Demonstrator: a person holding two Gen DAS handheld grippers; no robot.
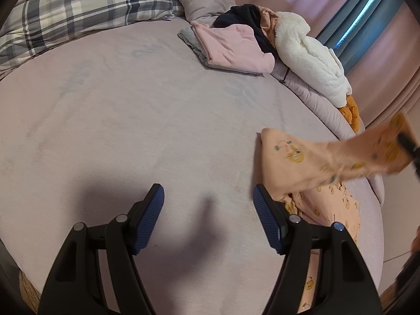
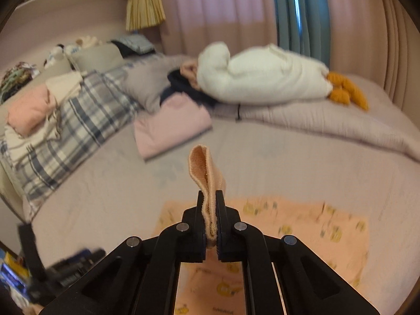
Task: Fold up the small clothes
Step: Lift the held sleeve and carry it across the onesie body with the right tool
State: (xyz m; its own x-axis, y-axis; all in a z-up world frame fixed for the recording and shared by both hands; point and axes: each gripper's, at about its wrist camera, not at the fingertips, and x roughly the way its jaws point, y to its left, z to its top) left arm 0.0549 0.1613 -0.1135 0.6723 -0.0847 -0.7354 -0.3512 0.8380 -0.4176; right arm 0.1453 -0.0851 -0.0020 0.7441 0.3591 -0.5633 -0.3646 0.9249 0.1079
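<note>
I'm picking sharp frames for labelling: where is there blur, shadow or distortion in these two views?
Left wrist view: strong fisheye bending; peach garment smeared by motion near the right tool; dark shadow on the bed sheet between the open left tool fingers. Right wrist view: background and bed blurred; only the tool and the pinched hem are sharp.

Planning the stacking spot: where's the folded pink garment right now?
In the left wrist view, the folded pink garment lies upper right on the bed, beside the white fleece.

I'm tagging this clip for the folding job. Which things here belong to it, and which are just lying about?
In the job:
peach printed garment
right tool, shut on its edge
left tool, open

Lying about:
plaid quilt
white fleece
folded pink garment
lamp
</note>
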